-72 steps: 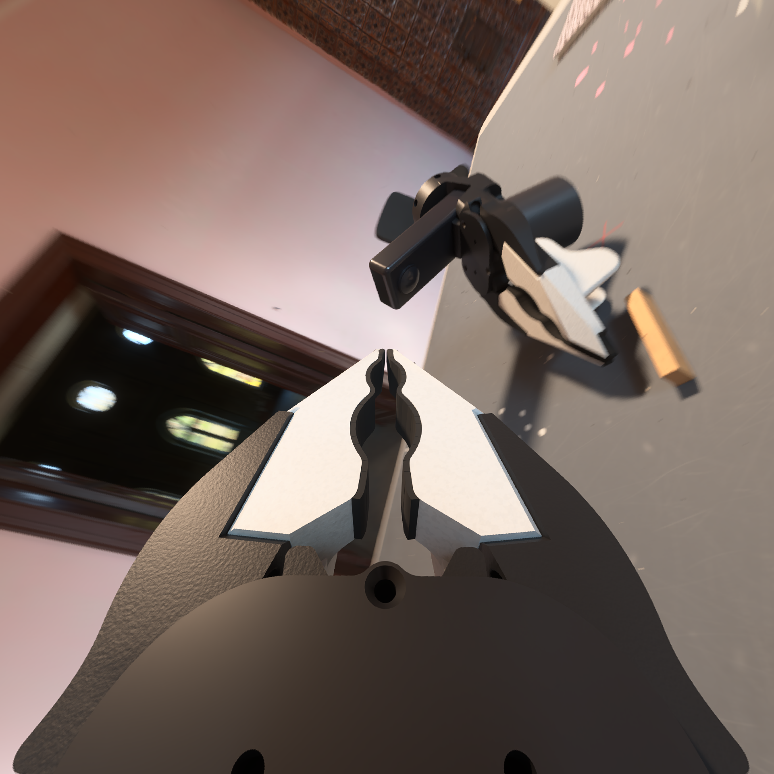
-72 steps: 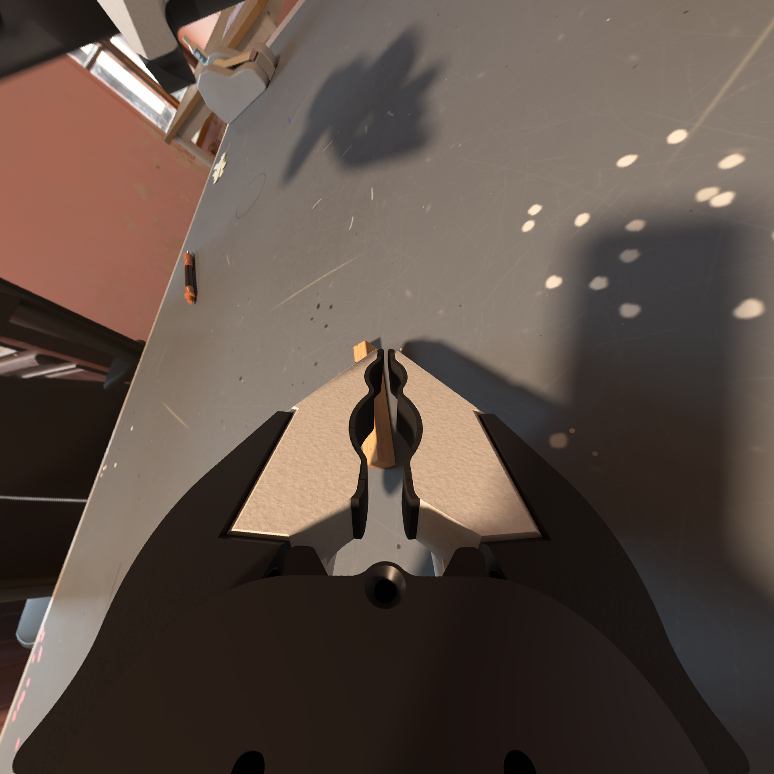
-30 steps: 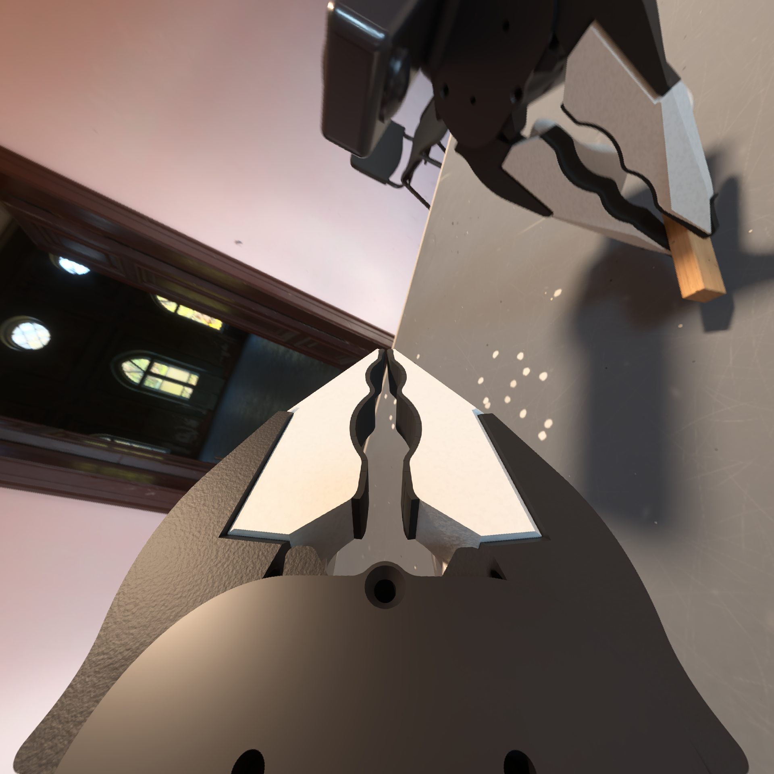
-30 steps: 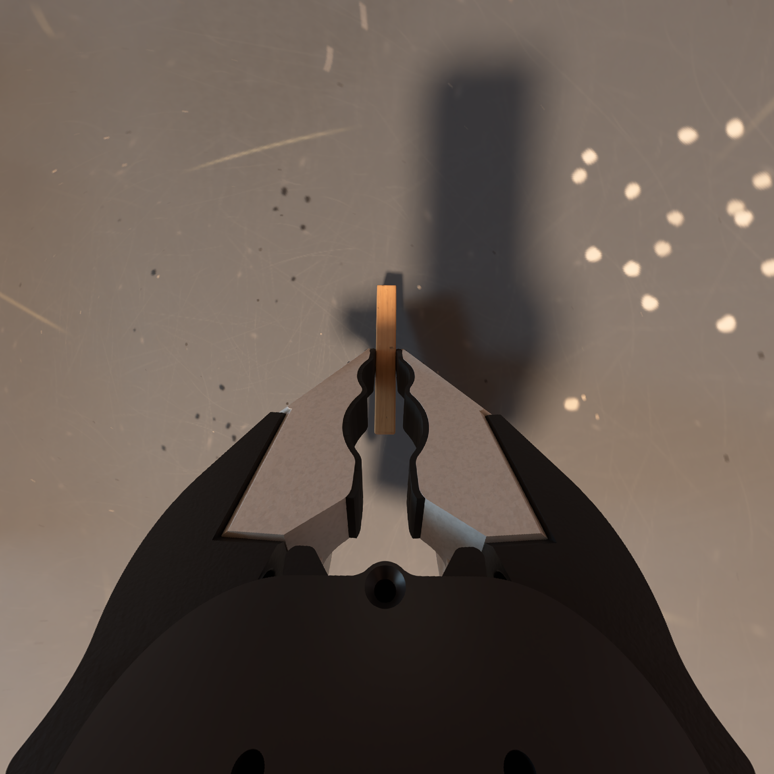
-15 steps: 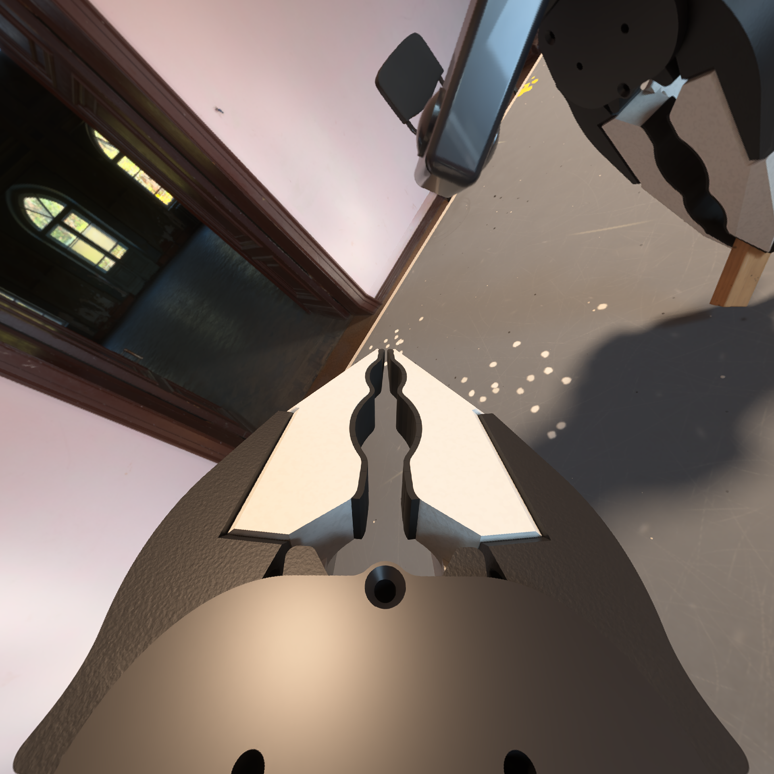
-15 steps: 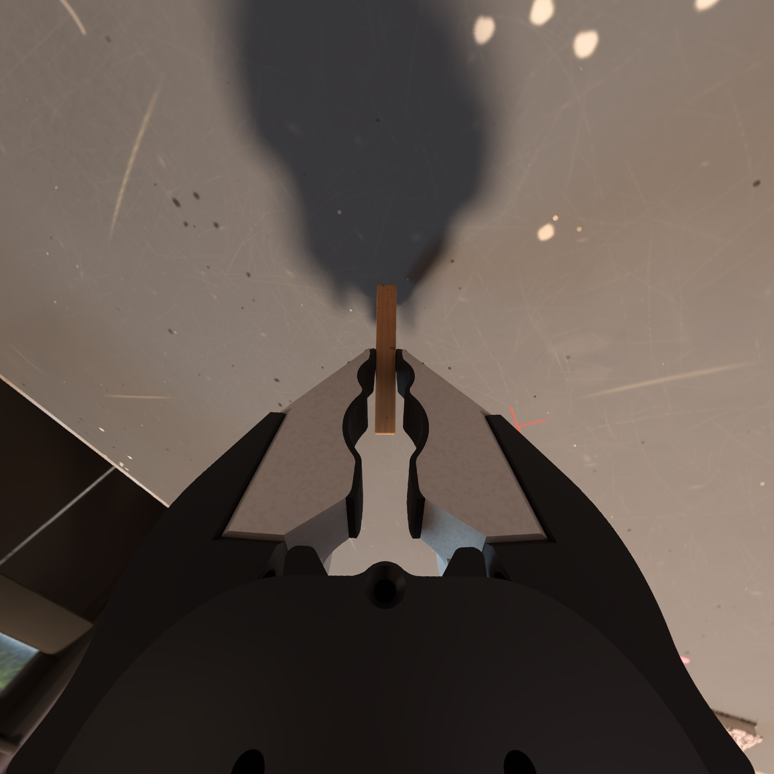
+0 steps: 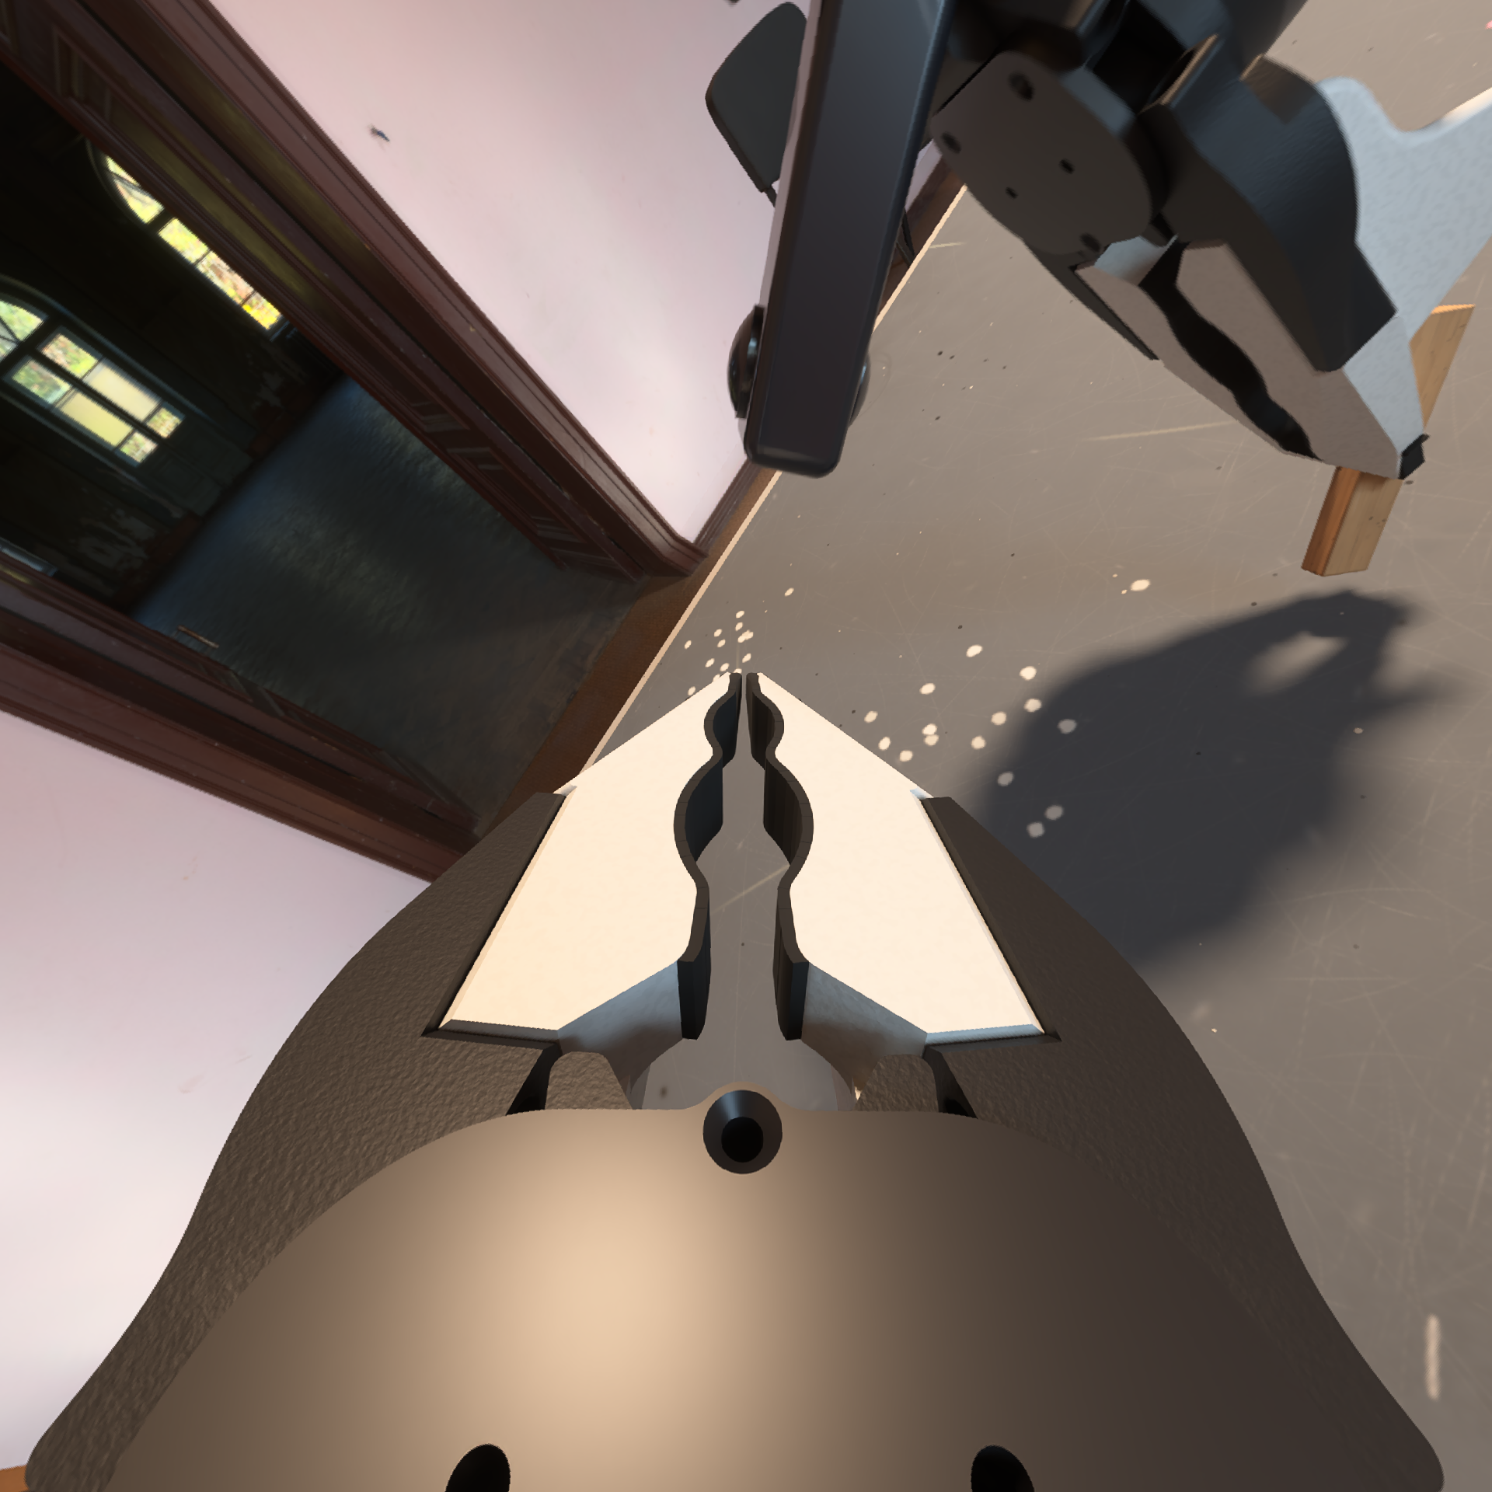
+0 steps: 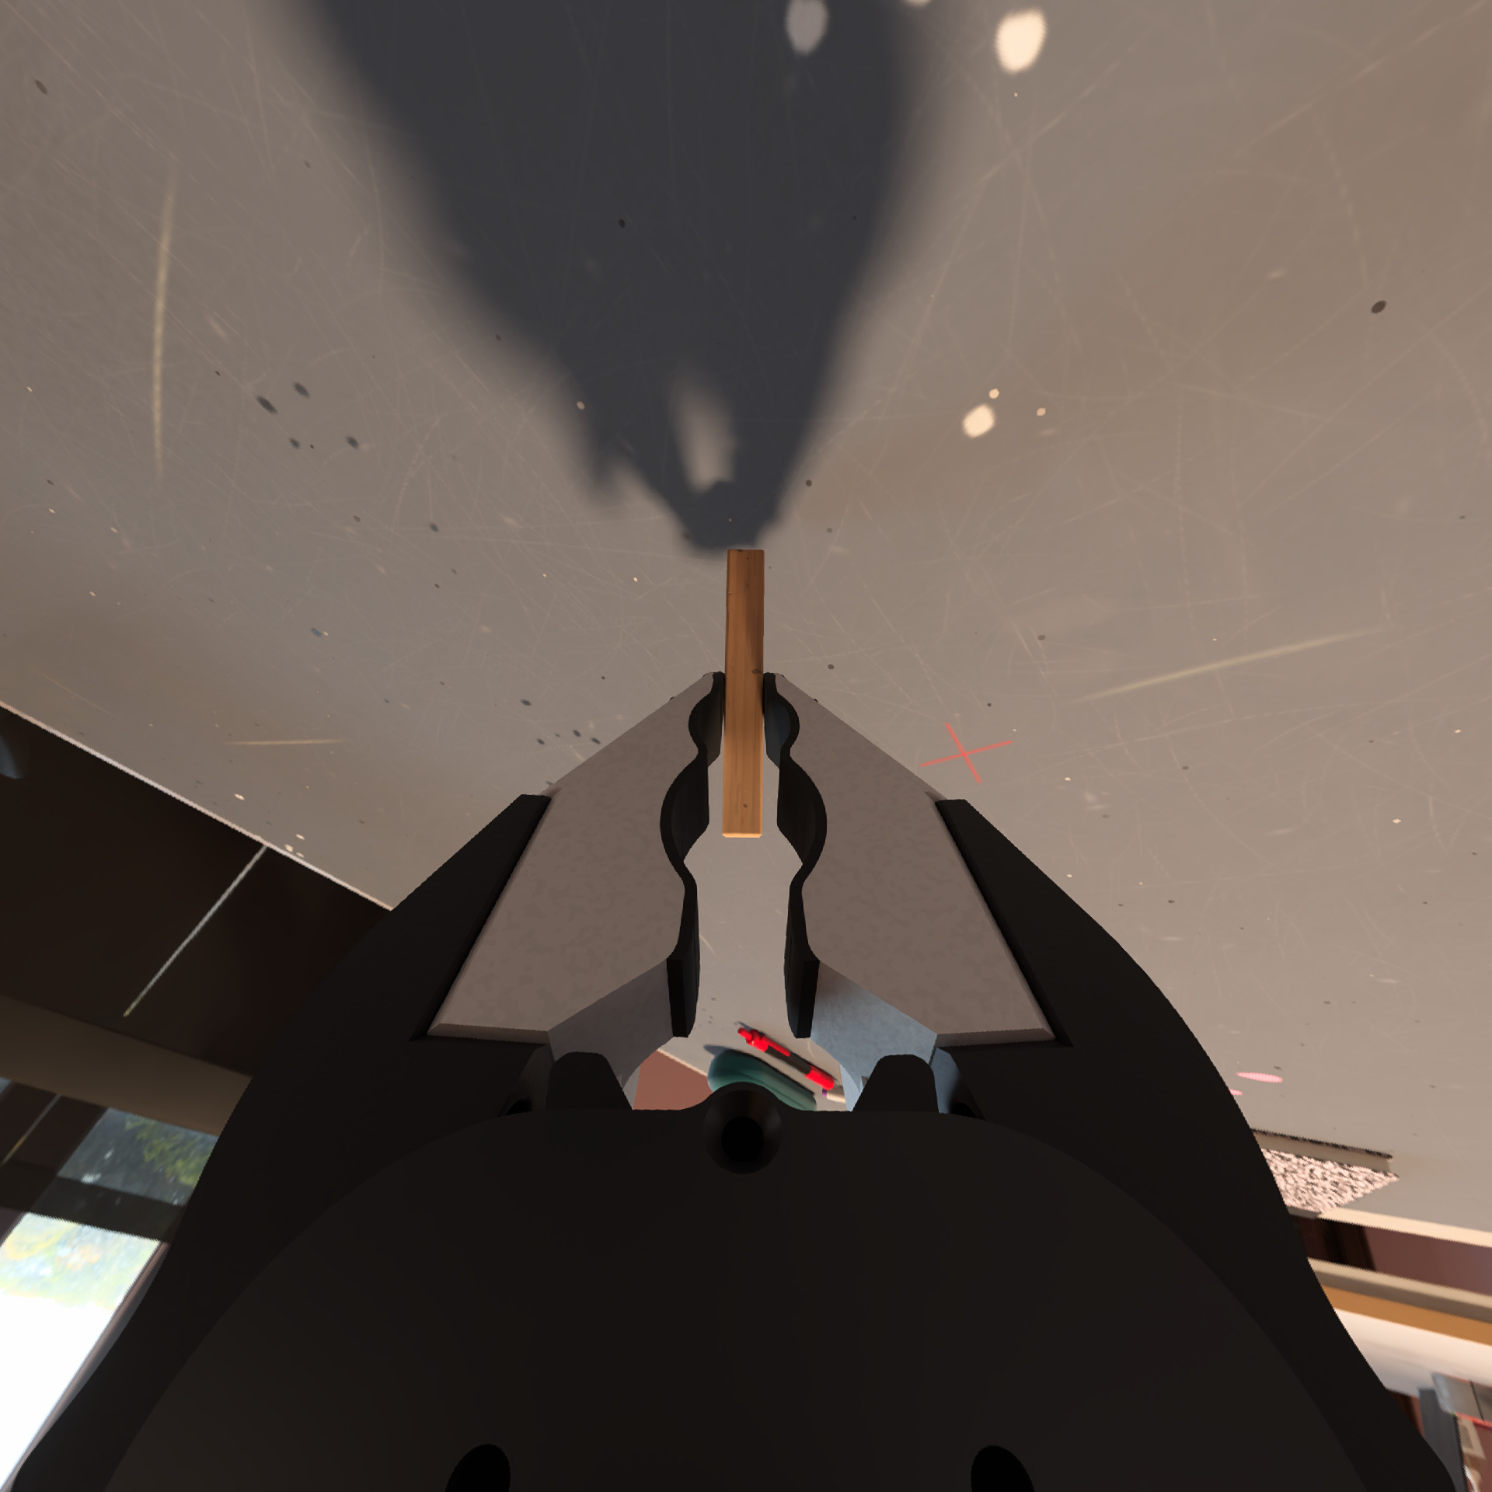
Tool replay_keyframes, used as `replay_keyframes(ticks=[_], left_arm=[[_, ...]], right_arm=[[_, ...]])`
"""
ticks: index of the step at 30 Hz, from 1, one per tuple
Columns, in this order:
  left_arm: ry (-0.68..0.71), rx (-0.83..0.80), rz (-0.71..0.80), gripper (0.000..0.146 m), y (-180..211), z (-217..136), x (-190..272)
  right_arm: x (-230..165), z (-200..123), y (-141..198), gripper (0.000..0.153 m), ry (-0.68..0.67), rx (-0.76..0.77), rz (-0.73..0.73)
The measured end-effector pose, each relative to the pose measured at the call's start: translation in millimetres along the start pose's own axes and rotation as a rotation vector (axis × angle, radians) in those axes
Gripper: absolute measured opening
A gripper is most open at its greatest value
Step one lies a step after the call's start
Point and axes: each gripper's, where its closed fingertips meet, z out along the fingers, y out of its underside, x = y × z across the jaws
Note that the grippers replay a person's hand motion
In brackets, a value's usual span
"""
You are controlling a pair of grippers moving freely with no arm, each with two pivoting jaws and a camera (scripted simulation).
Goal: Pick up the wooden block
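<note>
R gripper (image 8: 743,686) clenched on the wooden block (image 8: 743,694) near its tips, block edge-on w/ one end past the tips toward 12 o'clock and held clear above the grey table (image 8: 1130,484), its shadow on the surface beyond. L gripper (image 7: 743,682) closed on nothing, tips almost touching, over the table edge; from its view the R gripper sits at 1–2 o'clock, block ends showing either side of its fingers. Red pen (image 8: 783,1056) and a teal obj. (image 8: 751,1078) visible low between R fingers, approx. 6 o'clock.
</note>
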Motion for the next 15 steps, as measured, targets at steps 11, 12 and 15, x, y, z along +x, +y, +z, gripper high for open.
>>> replay_keyframes(ticks=[11,12,15], left_arm=[[0.022,0.014,-0.012,0.001,-5.7,-0.5,7.2],[0.024,0.009,-0.013,0.001,-5.0,0.0,7.6],[0.027,0.009,-0.015,0.001,-4.5,0.8,8.5]], right_arm=[[-5.6,9.0,-2.3,0.009,0.005,-0.095,-0.020],[-6.0,9.6,-2.1,0.009,0.007,-0.105,-0.022],[-7.8,9.7,-2.9,0.009,0.005,-0.104,-0.031]])
